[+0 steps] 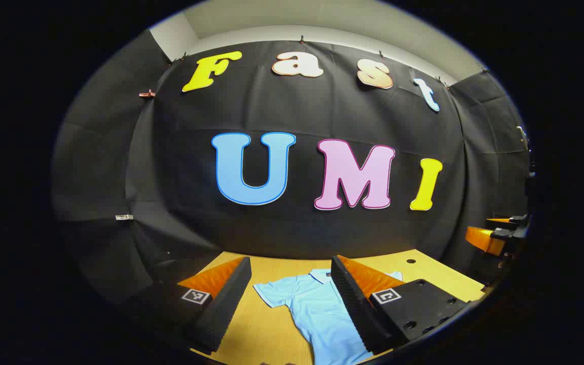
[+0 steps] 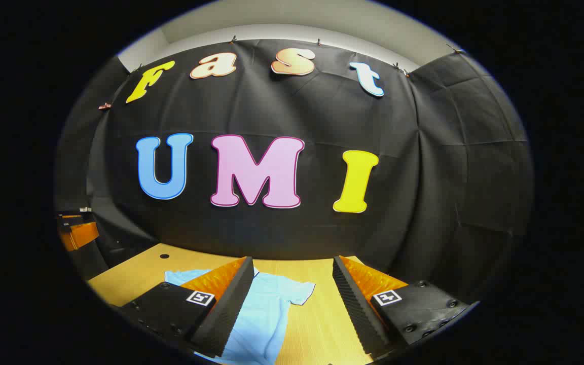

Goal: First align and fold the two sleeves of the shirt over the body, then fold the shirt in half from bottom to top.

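Lying flat on the table (image 1: 266,329): light blue shirt (image 1: 322,314), collar toward the back wall, both sleeves out, nothing folded yet.
Fabric looks thin, soft and limp; it should drape and slide easily on smooth wood, so pinch each sleeve (image 2: 299,293) at its cuff edge and lift low. Left claw (image 1: 292,296) and right claw (image 2: 292,299) both hang above it, fingers spread wide, holding nothing. Bare table flanks the shirt on both sides; black wall cloth close behind the table's far edge.

matt cloth shirt (image 1: 322,309), smooth wooden table (image 1: 266,329)
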A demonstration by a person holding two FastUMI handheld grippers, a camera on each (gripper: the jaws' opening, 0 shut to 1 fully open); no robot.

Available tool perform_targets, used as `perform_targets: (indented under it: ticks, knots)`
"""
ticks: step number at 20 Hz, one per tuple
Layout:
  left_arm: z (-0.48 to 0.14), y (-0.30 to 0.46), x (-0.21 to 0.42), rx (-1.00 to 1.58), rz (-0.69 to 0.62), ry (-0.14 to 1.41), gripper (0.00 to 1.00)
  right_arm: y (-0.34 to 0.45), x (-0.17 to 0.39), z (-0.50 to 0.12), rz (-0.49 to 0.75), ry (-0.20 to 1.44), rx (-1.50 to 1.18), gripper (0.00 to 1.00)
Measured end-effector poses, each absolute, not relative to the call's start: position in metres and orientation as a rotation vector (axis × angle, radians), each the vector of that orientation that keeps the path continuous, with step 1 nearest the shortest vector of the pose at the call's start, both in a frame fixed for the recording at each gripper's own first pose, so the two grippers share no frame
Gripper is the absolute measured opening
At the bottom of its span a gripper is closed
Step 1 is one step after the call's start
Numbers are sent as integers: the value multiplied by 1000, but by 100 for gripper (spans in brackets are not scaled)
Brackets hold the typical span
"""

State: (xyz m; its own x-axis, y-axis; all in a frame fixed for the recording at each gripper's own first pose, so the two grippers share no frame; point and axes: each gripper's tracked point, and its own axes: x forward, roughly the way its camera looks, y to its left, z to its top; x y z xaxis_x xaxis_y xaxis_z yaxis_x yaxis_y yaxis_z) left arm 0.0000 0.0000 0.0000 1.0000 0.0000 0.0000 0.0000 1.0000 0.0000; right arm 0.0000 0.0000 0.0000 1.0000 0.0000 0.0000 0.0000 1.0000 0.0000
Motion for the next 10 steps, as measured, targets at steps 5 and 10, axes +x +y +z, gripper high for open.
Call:
perform_targets:
  ticks: [5,10]
  knots:
    - [0,-9,0,19,-15,4,100,1,4,0,16,2,13,97]
    - [-4,-14,-1,33,-27,13,100,-3,5,-2,9,13,11,97]
